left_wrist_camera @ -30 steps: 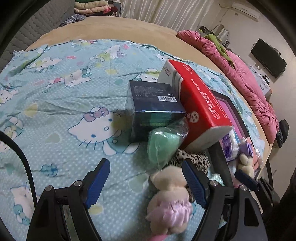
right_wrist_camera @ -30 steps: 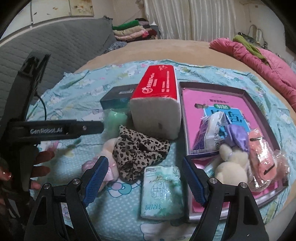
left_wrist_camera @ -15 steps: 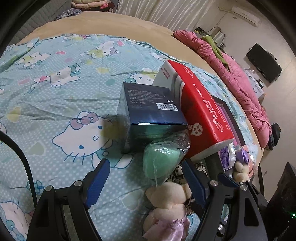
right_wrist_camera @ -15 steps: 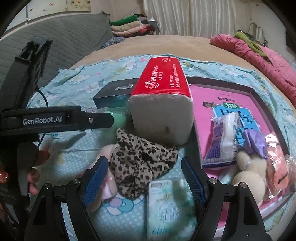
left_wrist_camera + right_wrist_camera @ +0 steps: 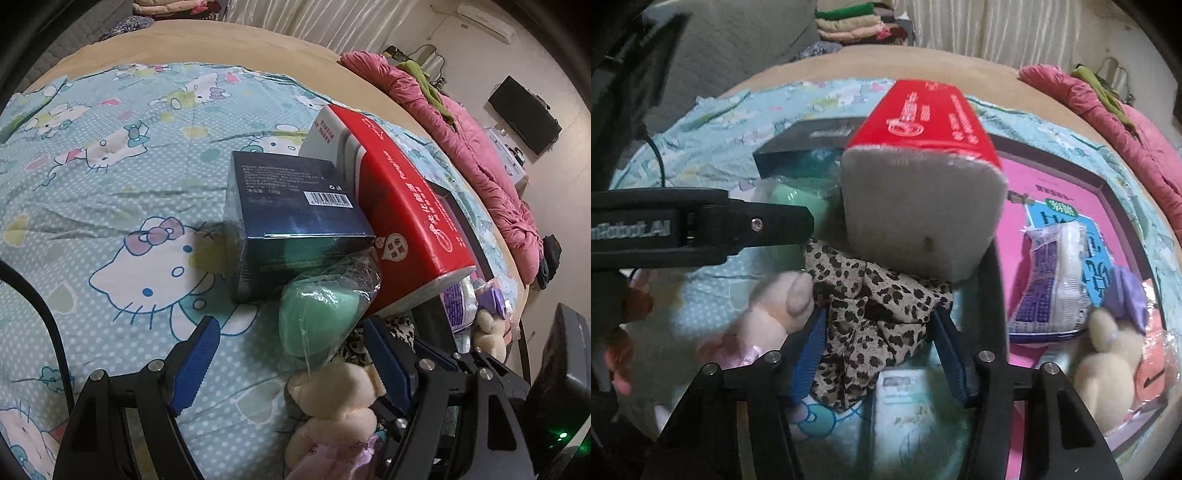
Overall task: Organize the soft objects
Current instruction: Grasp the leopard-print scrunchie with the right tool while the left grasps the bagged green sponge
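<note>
A leopard-print cloth [image 5: 875,317] lies crumpled in front of the red tissue pack [image 5: 923,184]. My right gripper [image 5: 881,350] straddles the cloth, and its jaws are closing with both blue pads touching the cloth's sides. My left gripper [image 5: 291,369] is open and holds nothing. Just ahead of its tips lies a green sponge in clear wrap [image 5: 317,317]. A cream plush toy with a pink skirt [image 5: 332,398] lies below, between its fingers. In the right wrist view, one finger of the left gripper [image 5: 768,229] crosses from the left.
A dark blue box [image 5: 295,221] leans against the tissue pack on the cartoon-cat sheet [image 5: 129,206]. A pink-lined box [image 5: 1071,173] on the right holds a tissue packet [image 5: 1056,280], a cream plush [image 5: 1108,354] and an orange wrapped item [image 5: 1152,362]. A green wipes packet [image 5: 908,424] lies near me.
My right gripper has moved forward and down over the leopard-print cloth, and its jaws have narrowed onto it. My left gripper has crept slightly closer to the green sponge and is still open.
</note>
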The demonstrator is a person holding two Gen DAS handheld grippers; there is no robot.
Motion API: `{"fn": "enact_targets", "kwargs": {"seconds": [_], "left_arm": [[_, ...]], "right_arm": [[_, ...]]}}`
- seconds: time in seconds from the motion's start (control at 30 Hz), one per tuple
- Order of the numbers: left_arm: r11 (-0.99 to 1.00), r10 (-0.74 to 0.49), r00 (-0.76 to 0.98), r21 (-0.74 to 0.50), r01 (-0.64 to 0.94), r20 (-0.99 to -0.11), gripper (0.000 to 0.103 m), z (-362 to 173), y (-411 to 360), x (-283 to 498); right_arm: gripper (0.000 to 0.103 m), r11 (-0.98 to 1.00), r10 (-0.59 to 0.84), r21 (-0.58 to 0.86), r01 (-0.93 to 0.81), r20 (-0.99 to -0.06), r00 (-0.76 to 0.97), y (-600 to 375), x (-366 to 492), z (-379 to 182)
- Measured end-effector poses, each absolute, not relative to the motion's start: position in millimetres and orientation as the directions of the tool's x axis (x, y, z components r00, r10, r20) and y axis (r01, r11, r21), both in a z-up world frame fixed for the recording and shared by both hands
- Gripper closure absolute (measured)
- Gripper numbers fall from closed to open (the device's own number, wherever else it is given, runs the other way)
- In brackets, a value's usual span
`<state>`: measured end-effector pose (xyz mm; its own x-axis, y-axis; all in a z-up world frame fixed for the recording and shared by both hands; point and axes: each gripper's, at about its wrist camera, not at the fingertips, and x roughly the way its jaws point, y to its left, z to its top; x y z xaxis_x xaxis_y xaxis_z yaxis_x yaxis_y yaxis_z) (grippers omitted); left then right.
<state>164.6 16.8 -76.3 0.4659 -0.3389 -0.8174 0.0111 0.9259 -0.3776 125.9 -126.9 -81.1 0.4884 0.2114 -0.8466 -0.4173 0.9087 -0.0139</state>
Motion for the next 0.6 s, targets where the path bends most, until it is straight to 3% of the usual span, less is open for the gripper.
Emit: {"fn": "enact_targets", "kwargs": {"seconds": [0.1,0.13,0.17,0.27,0.47,0.6], "left_arm": [[0.926,-0.342,0.465,-0.378,0.018,-0.817,0.024,-78,15,165],[0.925,-0.344,0.465,-0.380,0.018,-0.816,0.025,-79,15,165],[0.924,-0.345,0.464,-0.382,0.016,-0.816,0.026,-80,14,166],[0.921,-0.350,0.464,-0.389,0.011,-0.814,0.033,-82,15,168],[0.893,-0.412,0.464,-0.448,0.036,-0.784,0.058,-83,14,168],[0.916,-0.377,0.482,-0.396,0.067,-0.791,0.061,-80,6,164]], "right_arm": [[0.051,0.901,0.193,-0.045,-0.432,-0.849,0.491,-121,128,-84],[0.056,0.900,0.191,-0.051,-0.434,-0.847,0.496,-121,129,-84],[0.070,0.893,0.195,-0.059,-0.446,-0.844,0.501,-121,129,-84],[0.084,0.891,0.215,-0.039,-0.452,-0.841,0.496,-123,128,-84],[0.086,0.888,0.278,0.019,-0.459,-0.818,0.504,-134,121,-70],[0.086,0.886,0.314,0.059,-0.460,-0.805,0.504,-146,115,-62]]}}
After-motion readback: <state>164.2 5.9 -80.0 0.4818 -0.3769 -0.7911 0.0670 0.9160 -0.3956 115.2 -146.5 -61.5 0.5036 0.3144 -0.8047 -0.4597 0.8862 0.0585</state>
